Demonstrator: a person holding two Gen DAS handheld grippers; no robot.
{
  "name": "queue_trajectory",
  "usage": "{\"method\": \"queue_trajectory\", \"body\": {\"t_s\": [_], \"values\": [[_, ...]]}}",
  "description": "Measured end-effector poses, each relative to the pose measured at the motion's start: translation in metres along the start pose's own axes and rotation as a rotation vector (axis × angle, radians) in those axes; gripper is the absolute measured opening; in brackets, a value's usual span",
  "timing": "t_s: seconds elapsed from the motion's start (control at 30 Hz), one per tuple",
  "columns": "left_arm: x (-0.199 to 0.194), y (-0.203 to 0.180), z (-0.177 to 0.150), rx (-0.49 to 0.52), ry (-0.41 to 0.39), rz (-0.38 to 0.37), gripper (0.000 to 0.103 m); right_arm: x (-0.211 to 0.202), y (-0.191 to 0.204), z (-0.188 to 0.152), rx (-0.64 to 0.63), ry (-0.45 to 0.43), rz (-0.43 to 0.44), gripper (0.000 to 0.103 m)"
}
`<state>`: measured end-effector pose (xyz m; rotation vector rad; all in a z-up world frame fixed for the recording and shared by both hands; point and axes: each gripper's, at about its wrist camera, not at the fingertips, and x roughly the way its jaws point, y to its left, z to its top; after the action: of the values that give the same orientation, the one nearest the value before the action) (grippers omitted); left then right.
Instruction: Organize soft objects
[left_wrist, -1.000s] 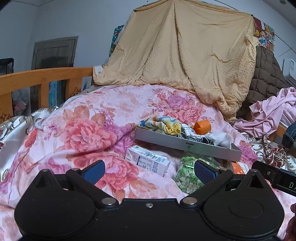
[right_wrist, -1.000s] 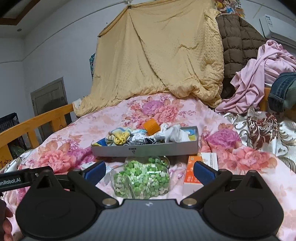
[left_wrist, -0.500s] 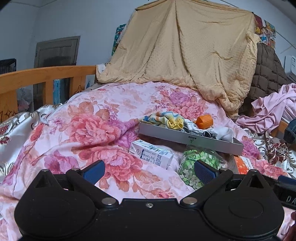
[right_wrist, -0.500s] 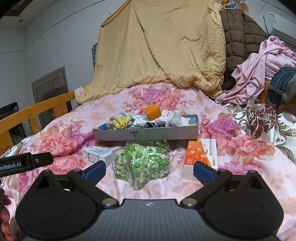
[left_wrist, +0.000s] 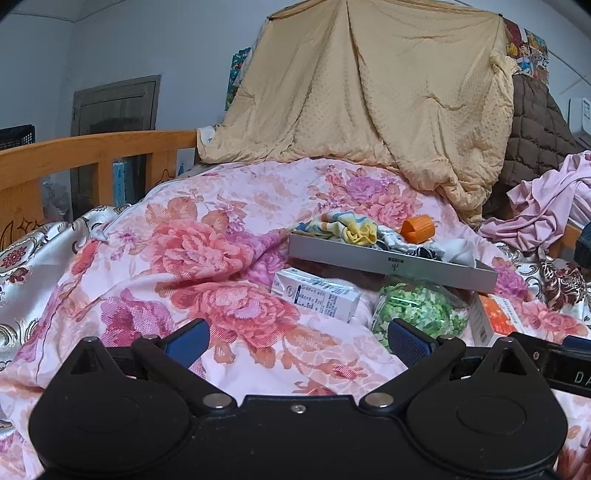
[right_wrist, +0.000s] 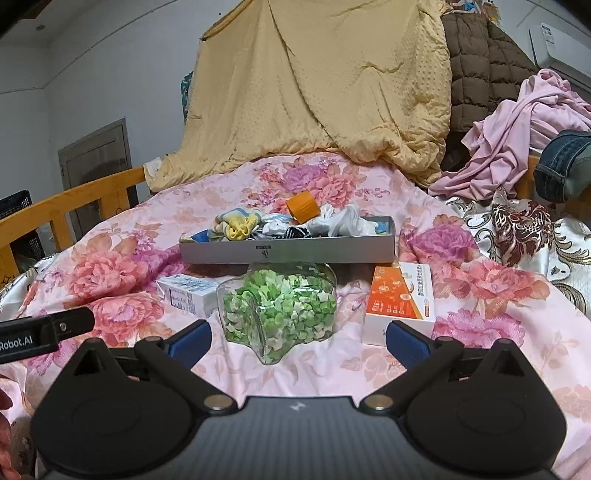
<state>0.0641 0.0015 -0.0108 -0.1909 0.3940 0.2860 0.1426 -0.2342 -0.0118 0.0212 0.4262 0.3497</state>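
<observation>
Woven floral cloth quilt (right_wrist: 480, 295), glossy clear jar (right_wrist: 277, 310), matt grey cardboard tray (right_wrist: 288, 251), varnished wooden rail (left_wrist: 92, 158).

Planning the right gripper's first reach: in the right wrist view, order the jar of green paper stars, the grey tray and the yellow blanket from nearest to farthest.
1. Jar of green paper stars: straight ahead of the right gripper.
2. Grey tray: behind the jar, mid-bed.
3. Yellow blanket: draped at the back.
</observation>
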Motion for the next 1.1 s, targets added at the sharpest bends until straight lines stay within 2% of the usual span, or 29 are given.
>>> {"method": "queue_trajectory", "body": {"t_s": [0.5,1.1], "values": [[0.0024,0.0067,-0.0059,0.024,0.003,-0.017,0.102,0.0045,0.0039,-0.0041,0.003,0.010,0.053,0.103],[0.0010,0.0064,-0.0087,0.033,-0.014,-0.014,0.102,0.0064,0.0071,-0.0073,-0.012,0.023,0.056,0.103]]}}
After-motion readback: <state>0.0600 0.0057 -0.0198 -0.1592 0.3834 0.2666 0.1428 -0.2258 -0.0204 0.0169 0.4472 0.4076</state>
